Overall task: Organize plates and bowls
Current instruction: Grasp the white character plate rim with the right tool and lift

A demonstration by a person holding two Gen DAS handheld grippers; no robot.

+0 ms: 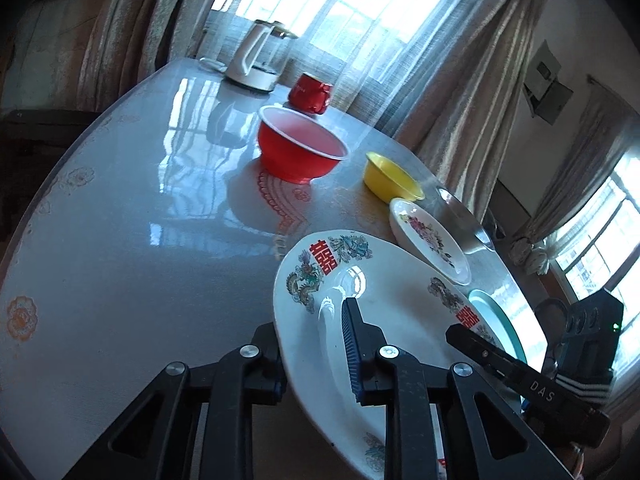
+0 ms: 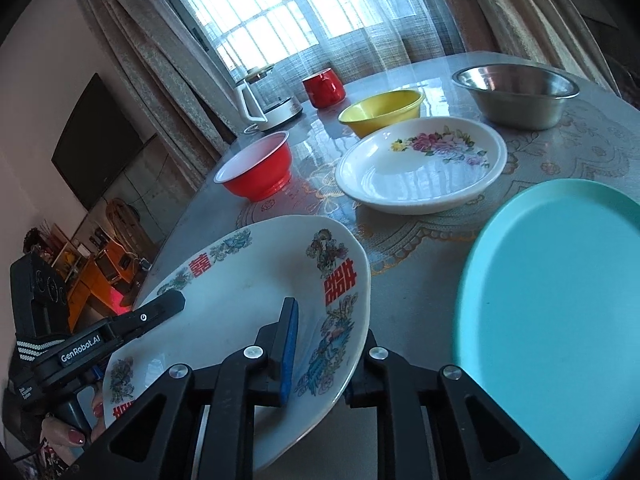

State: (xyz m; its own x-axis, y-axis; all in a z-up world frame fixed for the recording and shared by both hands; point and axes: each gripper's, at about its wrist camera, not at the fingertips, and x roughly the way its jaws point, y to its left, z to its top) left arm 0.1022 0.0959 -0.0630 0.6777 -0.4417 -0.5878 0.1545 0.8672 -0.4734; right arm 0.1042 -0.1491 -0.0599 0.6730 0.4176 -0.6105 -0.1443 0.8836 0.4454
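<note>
Both grippers grip the same large white oval plate with dragon patterns and red characters, held tilted above the table. My left gripper is shut on its left rim, one finger above and one below. My right gripper is shut on its right rim in the same way. A flowered white plate, a teal plate, a red bowl, a yellow bowl and a steel bowl rest on the table.
A round table with a glossy patterned cover holds a white kettle and a red mug at the far side by the curtained window. A dark TV hangs on the left wall.
</note>
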